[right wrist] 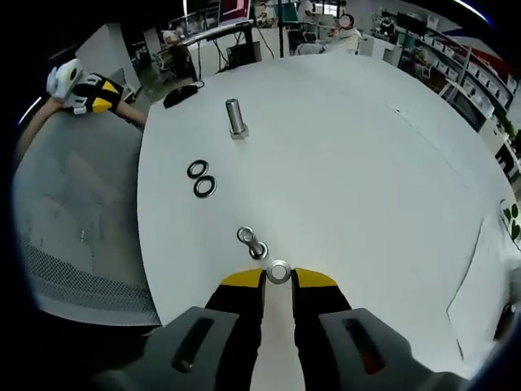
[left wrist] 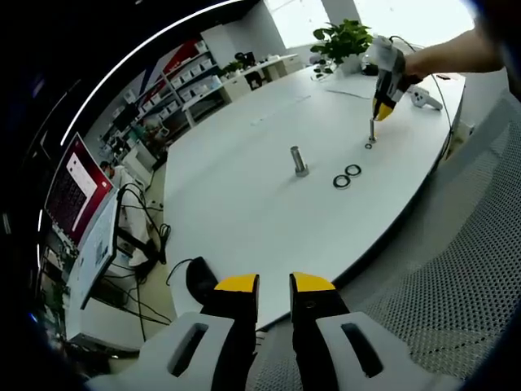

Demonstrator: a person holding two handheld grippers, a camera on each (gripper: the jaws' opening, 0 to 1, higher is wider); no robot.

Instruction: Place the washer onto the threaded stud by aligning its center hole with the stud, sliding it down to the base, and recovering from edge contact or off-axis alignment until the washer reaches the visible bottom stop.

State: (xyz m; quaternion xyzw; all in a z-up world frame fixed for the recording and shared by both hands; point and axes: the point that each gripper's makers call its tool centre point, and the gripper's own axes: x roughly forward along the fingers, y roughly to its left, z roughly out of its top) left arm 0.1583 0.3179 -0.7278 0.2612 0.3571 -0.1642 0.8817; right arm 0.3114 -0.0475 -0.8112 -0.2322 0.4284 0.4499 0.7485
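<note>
Washer (right wrist: 278,271) pinched in R gripper (right wrist: 278,279) tips, stud (right wrist: 251,242) just beside

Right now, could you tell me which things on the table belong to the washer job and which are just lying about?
Job:
- washer, held in the right gripper
- stud just ahead of it
- two spare washers

Lying about:
- metal cylinder
- black mouse
- potted plant
- left gripper, hanging off the table edge
</note>
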